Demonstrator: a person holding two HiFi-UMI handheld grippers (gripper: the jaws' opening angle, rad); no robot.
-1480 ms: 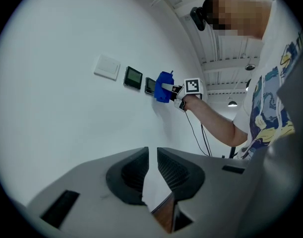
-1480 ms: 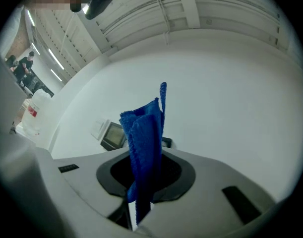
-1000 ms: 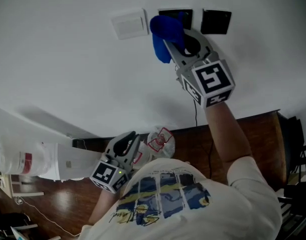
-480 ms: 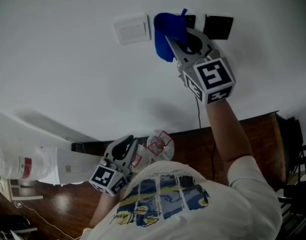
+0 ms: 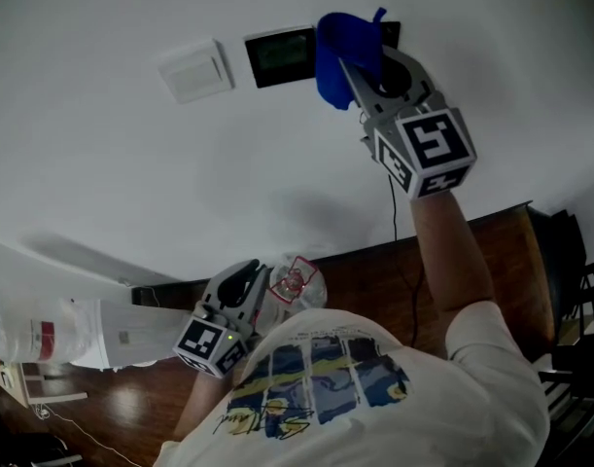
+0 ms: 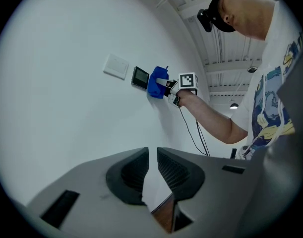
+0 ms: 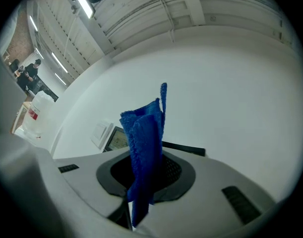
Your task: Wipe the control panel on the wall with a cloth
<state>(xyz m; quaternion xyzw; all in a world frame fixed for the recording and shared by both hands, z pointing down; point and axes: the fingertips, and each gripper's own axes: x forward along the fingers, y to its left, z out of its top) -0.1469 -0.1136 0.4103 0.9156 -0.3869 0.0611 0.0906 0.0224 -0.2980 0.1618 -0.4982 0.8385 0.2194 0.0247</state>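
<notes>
Three plates sit in a row on the white wall: a white switch plate point(image 5: 191, 70), a dark control panel point(image 5: 280, 56) with a lit screen, and a second black panel point(image 5: 390, 33). My right gripper point(image 5: 360, 61) is raised to the wall, shut on a folded blue cloth point(image 5: 345, 47). The cloth covers most of the black panel, just right of the screened panel. In the right gripper view the cloth point(image 7: 145, 133) stands up between the jaws, with the screened panel point(image 7: 119, 139) to its left. My left gripper point(image 5: 253, 269) hangs low by the person's chest, its jaws together and holding nothing point(image 6: 152, 170).
A thin cable point(image 5: 393, 212) runs down the wall below the right hand. A large white sack point(image 5: 44, 324) and a crumpled plastic bag point(image 5: 297, 280) lie at the foot of the wall on the dark wooden floor point(image 5: 501, 251). Dark chairs point(image 5: 580, 290) stand at the right.
My right gripper has slid the cloth to the right, off the screened panel and onto the black one. The screened panel now shows. The left gripper has stayed low.
</notes>
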